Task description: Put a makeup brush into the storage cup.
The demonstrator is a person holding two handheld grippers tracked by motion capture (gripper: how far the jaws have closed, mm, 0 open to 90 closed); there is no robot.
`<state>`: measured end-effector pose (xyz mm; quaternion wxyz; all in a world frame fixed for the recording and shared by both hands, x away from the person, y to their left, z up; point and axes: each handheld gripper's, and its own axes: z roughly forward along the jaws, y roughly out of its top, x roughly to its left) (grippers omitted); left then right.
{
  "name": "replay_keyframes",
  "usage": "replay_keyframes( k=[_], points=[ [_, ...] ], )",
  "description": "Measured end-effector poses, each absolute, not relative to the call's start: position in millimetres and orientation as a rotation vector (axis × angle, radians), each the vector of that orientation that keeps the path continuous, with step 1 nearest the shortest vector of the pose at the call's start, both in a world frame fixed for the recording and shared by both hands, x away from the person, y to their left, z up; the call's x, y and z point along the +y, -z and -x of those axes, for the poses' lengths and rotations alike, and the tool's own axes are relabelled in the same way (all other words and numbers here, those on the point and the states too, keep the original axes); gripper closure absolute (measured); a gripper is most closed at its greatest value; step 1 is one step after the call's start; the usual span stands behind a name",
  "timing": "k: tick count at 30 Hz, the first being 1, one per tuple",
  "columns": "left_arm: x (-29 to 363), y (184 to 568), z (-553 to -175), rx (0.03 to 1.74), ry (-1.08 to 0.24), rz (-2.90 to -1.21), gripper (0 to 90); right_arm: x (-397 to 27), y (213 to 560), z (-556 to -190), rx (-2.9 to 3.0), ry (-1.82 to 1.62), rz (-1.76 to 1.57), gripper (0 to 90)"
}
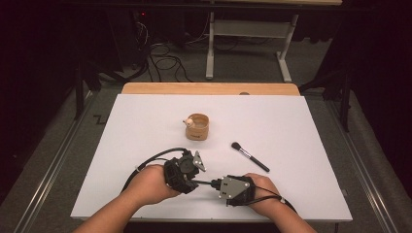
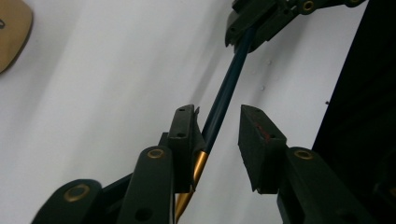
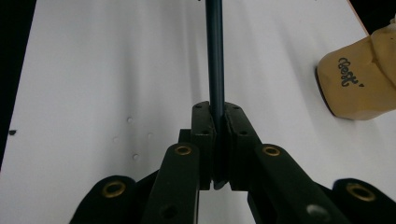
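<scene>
Right claw (image 3: 215, 121) is clamping the thin dark brush handle (image 3: 215, 56); left claw (image 2: 217, 133) is standing apart around its gold-ferrule end, pads off. Handle's looking light, stiff, slick: grip mid-shaft, over the worktop (image 1: 145, 126).

A white board (image 1: 301, 145) is laid on a wooden table (image 1: 209, 88). Grey carpet (image 1: 243, 63) is seen beyond it, where black cables (image 1: 165, 60) are coiled beside a white metal frame (image 1: 248, 43). The surroundings are left dark.
</scene>
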<state>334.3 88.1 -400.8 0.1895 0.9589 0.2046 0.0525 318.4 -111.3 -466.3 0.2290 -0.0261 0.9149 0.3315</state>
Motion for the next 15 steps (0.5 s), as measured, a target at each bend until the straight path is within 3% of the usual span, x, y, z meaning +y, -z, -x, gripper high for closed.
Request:
replay_keyframes(
  k=[15],
  points=[
    [89.7, 401.0, -336.5, 0.611, -0.182, -2.690, 57.6, -111.5, 466.7, -318.2, 2.527, -0.913, 0.083, 86.1]
  ],
)
